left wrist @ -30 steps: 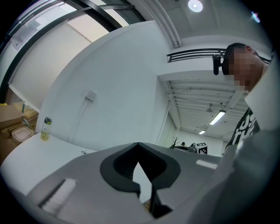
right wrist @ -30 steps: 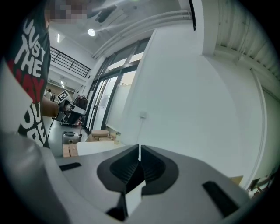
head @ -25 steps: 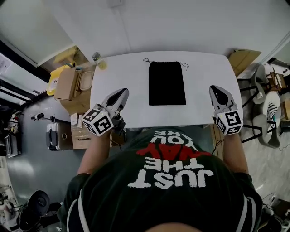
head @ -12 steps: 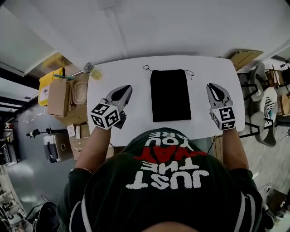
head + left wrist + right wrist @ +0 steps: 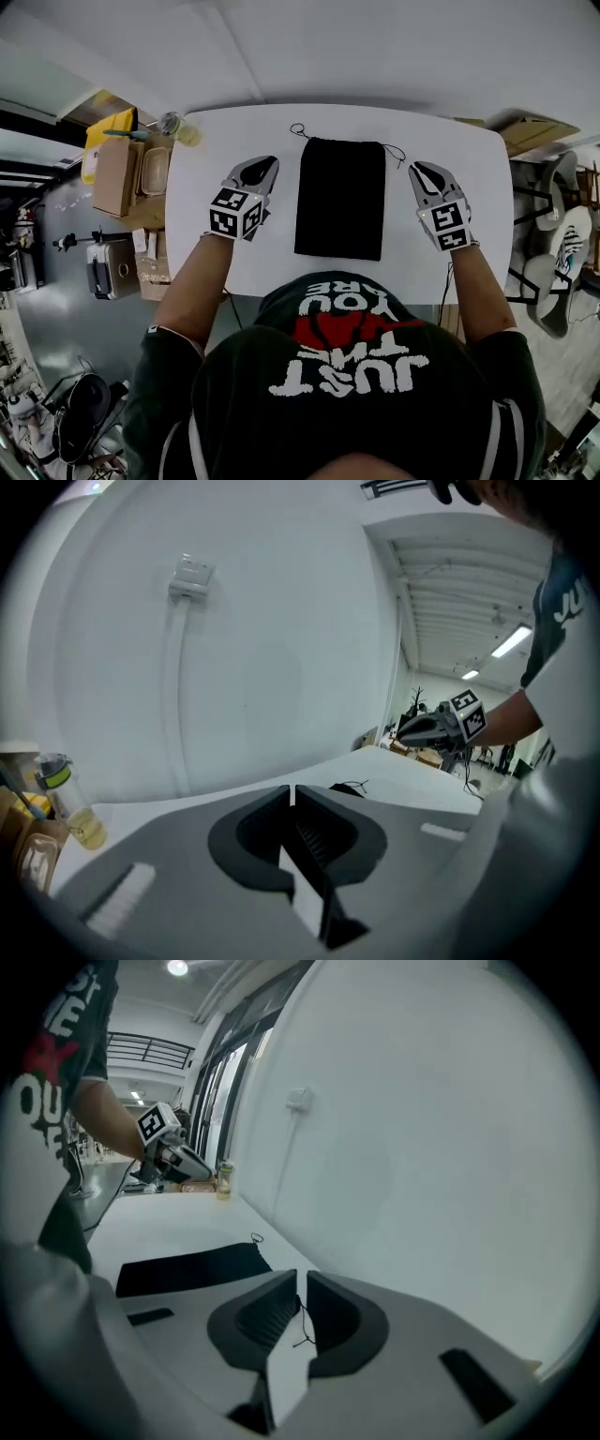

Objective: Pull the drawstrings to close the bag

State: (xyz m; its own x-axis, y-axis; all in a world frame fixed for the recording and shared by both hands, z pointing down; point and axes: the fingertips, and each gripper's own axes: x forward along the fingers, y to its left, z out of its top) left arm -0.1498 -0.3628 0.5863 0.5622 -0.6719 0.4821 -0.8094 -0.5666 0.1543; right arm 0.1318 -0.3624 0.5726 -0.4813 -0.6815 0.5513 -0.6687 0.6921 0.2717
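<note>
A black drawstring bag [image 5: 339,197] lies flat in the middle of the white table [image 5: 216,272], mouth toward the far edge. Thin drawstrings stick out at its far left corner [image 5: 298,129] and far right corner [image 5: 396,153]. My left gripper [image 5: 265,166] hovers just left of the bag, shut and empty. To the bag's right is my right gripper [image 5: 416,170], also shut and empty. In the left gripper view the shut tips [image 5: 291,794] point toward the bag's corner [image 5: 349,788]. The right gripper view shows the right-hand drawstring [image 5: 302,1328] lying on the table past the shut tips [image 5: 302,1283].
A bottle [image 5: 172,123] stands off the table's far left corner. Cardboard boxes [image 5: 117,178] and a case sit on the floor at the left, chairs [image 5: 562,234] at the right. A white wall [image 5: 281,649] rises just behind the table.
Both grippers have moved forward and down from the table's near edge to either side of the bag. Their jaws stayed shut.
</note>
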